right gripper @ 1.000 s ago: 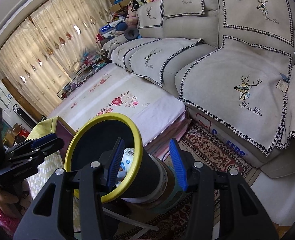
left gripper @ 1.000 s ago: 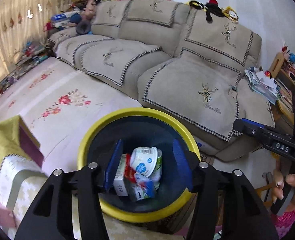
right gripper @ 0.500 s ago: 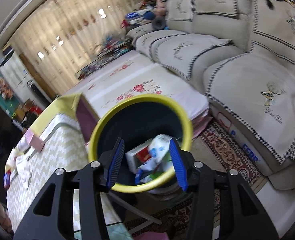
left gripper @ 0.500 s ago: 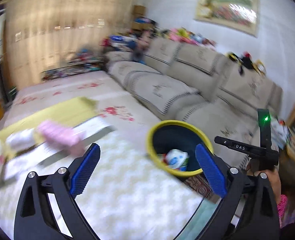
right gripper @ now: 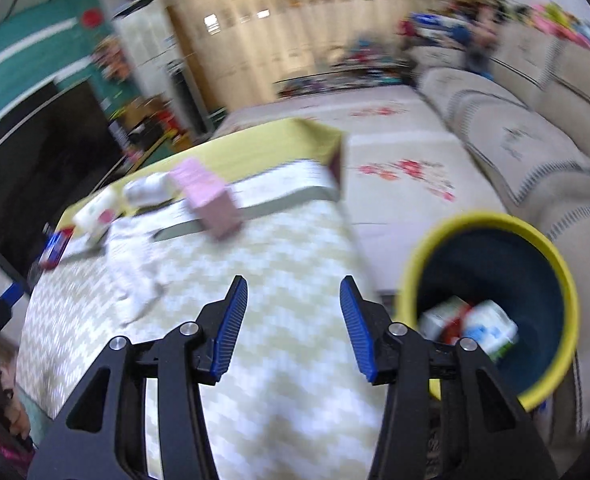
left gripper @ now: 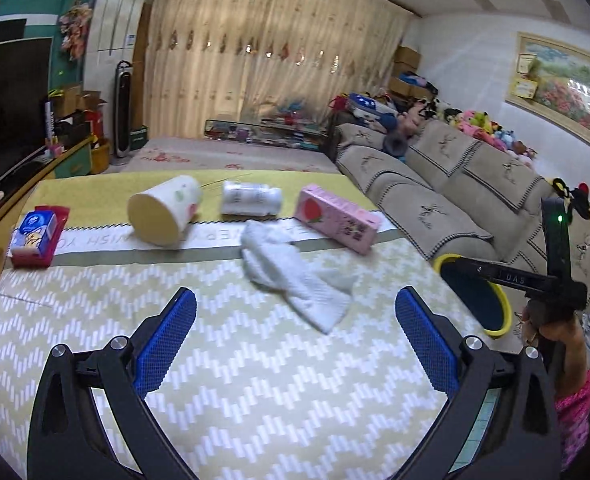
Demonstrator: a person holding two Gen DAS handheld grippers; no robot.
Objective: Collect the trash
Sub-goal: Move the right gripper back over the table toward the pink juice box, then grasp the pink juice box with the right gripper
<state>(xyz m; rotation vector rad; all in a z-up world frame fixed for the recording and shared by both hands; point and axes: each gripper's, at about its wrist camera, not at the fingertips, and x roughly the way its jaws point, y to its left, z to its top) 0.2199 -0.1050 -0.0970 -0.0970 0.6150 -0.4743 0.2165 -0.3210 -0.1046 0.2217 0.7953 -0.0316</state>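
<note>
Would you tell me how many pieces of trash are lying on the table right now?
5: a tipped paper cup, a white bottle beside it, a pink carton, a crumpled white tissue in the middle, and a tissue pack at the left edge.

— What covers the table (left gripper: 255, 380)?
— A zigzag cloth. On it: white towel (left gripper: 295, 280) centre, pink carton (left gripper: 337, 220) at two o'clock, bottle (left gripper: 251, 199) and paper cup (left gripper: 163, 210) at twelve, tissue pack (left gripper: 35, 234) at ten.
</note>
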